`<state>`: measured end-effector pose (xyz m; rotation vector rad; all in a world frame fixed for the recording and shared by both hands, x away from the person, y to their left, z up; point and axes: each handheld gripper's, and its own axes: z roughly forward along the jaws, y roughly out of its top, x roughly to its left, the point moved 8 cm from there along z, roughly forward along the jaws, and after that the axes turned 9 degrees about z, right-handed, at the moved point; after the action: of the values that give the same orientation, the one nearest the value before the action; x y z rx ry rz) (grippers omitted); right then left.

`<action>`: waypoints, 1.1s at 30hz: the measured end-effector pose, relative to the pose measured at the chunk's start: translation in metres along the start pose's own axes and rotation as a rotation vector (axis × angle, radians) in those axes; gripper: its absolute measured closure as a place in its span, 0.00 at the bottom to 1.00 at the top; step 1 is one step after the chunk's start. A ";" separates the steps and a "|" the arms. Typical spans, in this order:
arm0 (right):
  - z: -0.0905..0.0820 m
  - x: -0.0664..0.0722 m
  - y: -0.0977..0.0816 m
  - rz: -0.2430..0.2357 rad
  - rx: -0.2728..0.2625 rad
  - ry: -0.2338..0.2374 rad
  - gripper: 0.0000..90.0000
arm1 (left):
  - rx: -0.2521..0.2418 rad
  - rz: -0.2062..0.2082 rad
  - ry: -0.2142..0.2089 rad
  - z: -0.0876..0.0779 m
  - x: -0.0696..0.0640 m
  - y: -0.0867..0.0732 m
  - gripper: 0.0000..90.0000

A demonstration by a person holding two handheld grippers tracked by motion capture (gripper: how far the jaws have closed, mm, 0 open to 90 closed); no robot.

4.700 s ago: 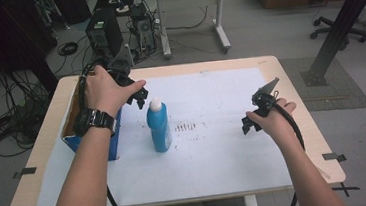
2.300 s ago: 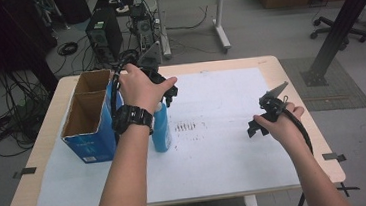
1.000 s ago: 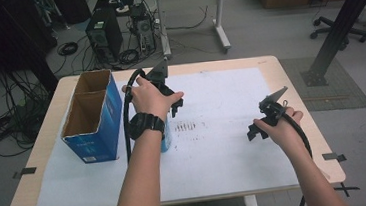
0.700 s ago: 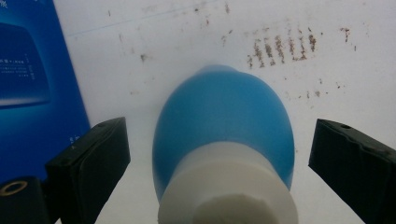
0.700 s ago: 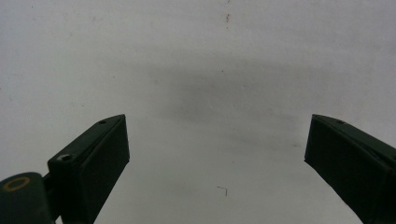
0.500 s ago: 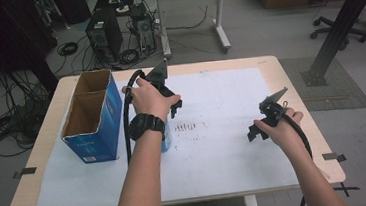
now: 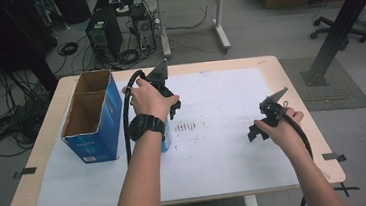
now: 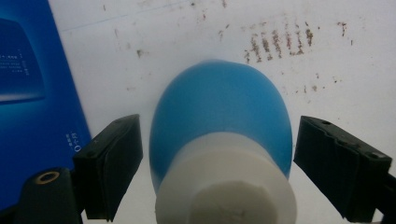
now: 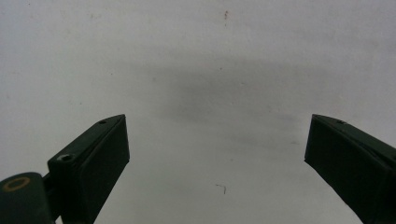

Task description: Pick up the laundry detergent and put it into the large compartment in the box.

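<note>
Two pads of my left claw point(image 8: 217, 172) are closing around the bottle point(image 8: 222, 135), not yet touching; standing just right of the box point(image 7: 92, 118), it may tip if one lands first. My right claw point(image 9: 217, 172) is hanging apart.

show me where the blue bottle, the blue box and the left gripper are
blue bottle point(image 8: 219, 112), left gripper view, on its blue shoulder.
blue box point(image 7: 103, 120), high view, on its blue side wall.
left gripper point(image 8: 217, 154), left gripper view, midway between its fingertips.
</note>
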<state>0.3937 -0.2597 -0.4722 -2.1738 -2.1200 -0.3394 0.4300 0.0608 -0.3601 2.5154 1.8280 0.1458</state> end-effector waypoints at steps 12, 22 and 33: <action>0.002 0.001 -0.001 0.000 0.004 0.004 0.07 | 0.007 -0.005 -0.005 0.001 -0.001 0.000 0.21; 0.001 -0.001 -0.001 0.000 0.001 0.001 0.07 | 0.010 -0.006 -0.004 0.002 -0.002 0.001 0.24; 0.002 0.002 -0.001 0.000 0.002 0.002 0.07 | 0.011 -0.010 -0.003 0.002 0.000 0.001 0.29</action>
<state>0.3928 -0.2577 -0.4740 -2.1715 -2.1185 -0.3389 0.4310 0.0606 -0.3616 2.5124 1.8453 0.1320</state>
